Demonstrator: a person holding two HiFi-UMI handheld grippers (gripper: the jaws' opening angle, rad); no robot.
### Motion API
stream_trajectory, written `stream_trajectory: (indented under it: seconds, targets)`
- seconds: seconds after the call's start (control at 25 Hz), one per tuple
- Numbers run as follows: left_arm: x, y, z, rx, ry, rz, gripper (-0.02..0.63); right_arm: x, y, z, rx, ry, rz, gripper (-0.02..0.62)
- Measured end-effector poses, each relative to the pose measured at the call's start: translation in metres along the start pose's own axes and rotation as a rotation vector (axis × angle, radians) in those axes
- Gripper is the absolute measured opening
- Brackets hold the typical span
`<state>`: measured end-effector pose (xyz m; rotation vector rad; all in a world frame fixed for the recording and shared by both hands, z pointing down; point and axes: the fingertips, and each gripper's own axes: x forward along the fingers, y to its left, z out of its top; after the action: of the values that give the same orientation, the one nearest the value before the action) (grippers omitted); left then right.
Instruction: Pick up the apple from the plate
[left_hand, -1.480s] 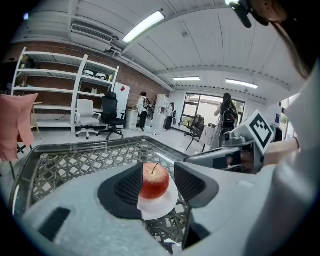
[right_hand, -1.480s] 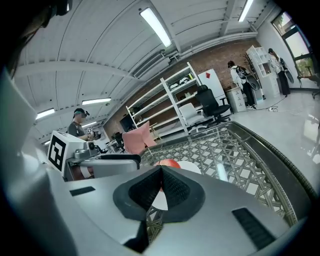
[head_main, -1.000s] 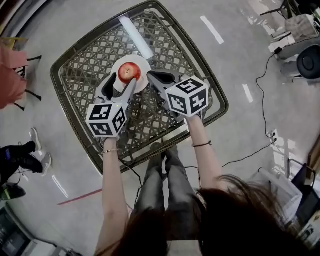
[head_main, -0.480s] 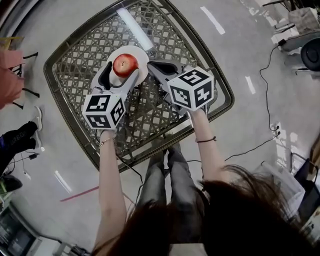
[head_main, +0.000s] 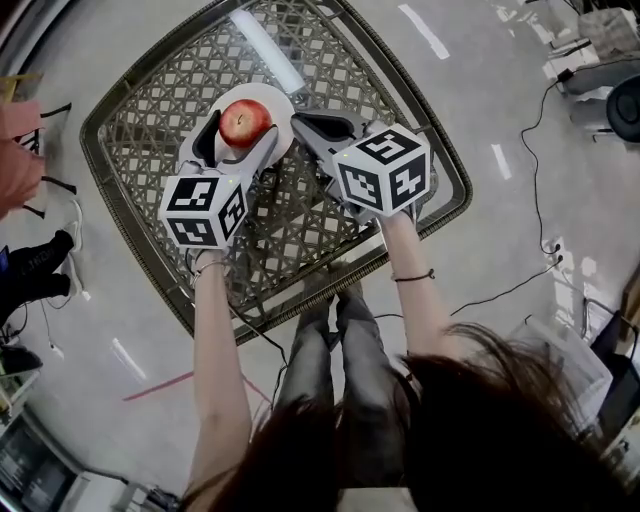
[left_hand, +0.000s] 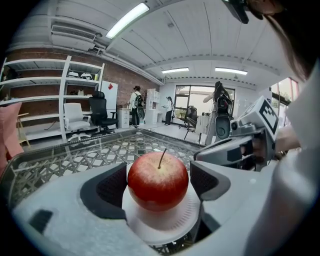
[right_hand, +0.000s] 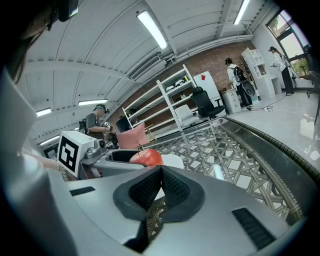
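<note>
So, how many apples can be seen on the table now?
1. The apple sits on the white plate, between the jaws of the left claw, which has just been opening. No other shows.

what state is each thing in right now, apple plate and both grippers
apple, upright on the plate, stem up, not gripped
plate, flat on the table, holding the apple
left gripper, open, jaws just been opening, apple between them
right gripper, shut, empty, beside the plate
</note>
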<state>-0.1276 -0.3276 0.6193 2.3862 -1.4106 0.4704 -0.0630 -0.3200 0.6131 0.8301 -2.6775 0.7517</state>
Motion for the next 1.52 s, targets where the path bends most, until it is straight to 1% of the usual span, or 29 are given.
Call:
stream_trajectory:
  seconds: [0.16,0.48,0.92,1.32,1.52]
  targets:
    - [0.0023,-0.0004,-0.0024,0.020,0.024,-0.006,0.391,-0.0010,-0.0010,0.0010,0.004,-0.005,-0.002,0.009]
    - [0.0076,-0.0001,-0.0043,0.034,0.037,0.002,0.391,-0.0016,-0.0011,0.0005,0.002,-0.011,-0.003,0.009]
    - [0.0054,0.0028,-0.0034,-0.007,0.011,0.015,0.390,-0.0013,-0.0002,0.0012,-0.002,-0.012,-0.003,0.009]
    - [0.0045,0.0033,-0.0014,-0.024,-0.003,0.018,0.390,0.0004,0.0008,-0.0008,-0.019,0.001,-0.006,0.009]
    - [0.0027,0.0029,0.0019,-0.023,-0.012,0.018,0.390,-0.0003,-0.0001,0.0001,-0.011,-0.005,-0.013,0.009]
